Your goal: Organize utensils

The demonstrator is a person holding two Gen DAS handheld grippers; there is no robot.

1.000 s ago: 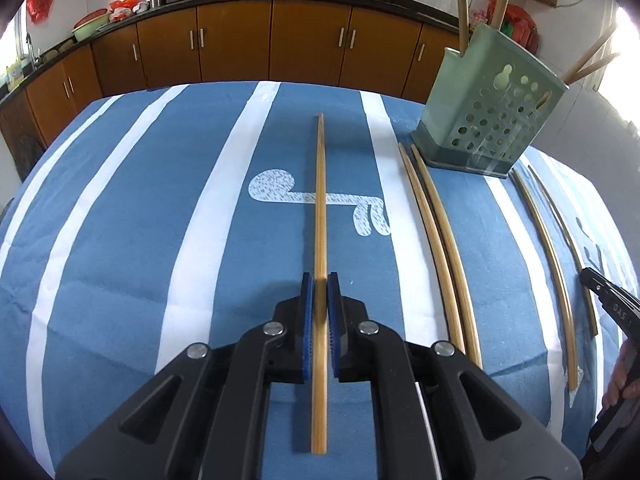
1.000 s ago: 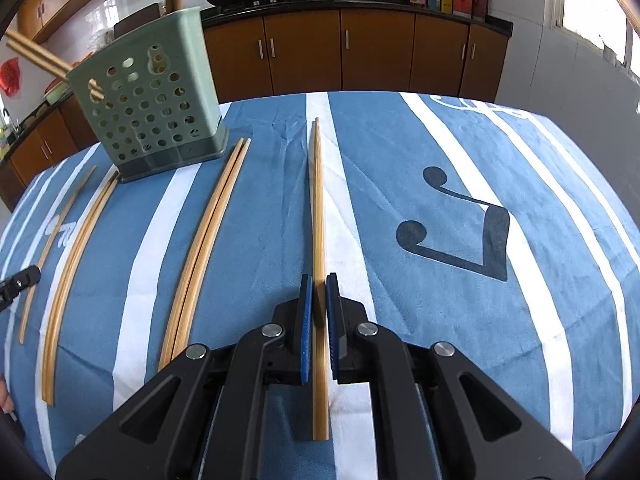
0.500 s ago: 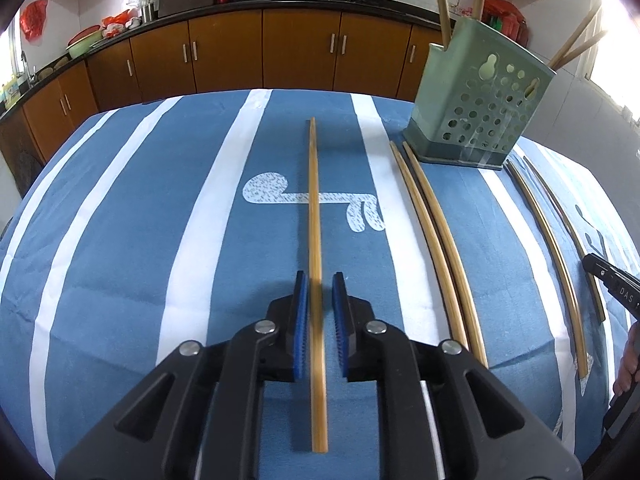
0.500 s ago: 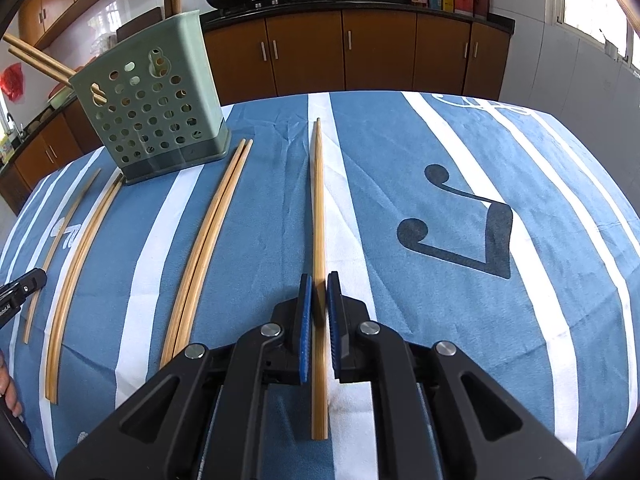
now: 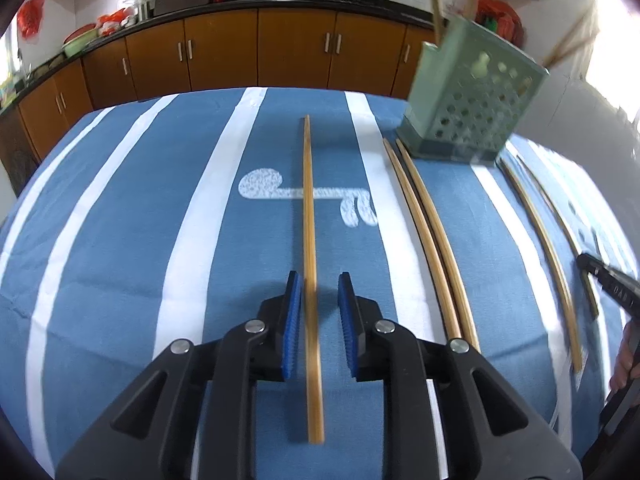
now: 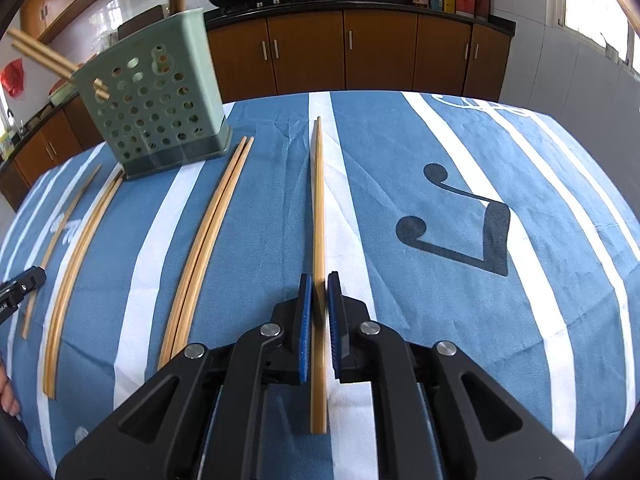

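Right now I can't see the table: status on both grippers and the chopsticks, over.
Left gripper open, straddling a chopstick flat on the tablecloth. Right gripper shut on chopstick pair. Green holder ahead-left, path unobstructed.

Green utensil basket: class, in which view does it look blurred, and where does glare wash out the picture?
Left wrist view: the green utensil basket is smeared by motion blur, and window glare bleaches the upper right. Right wrist view: the basket is sharper; glare only at the window.
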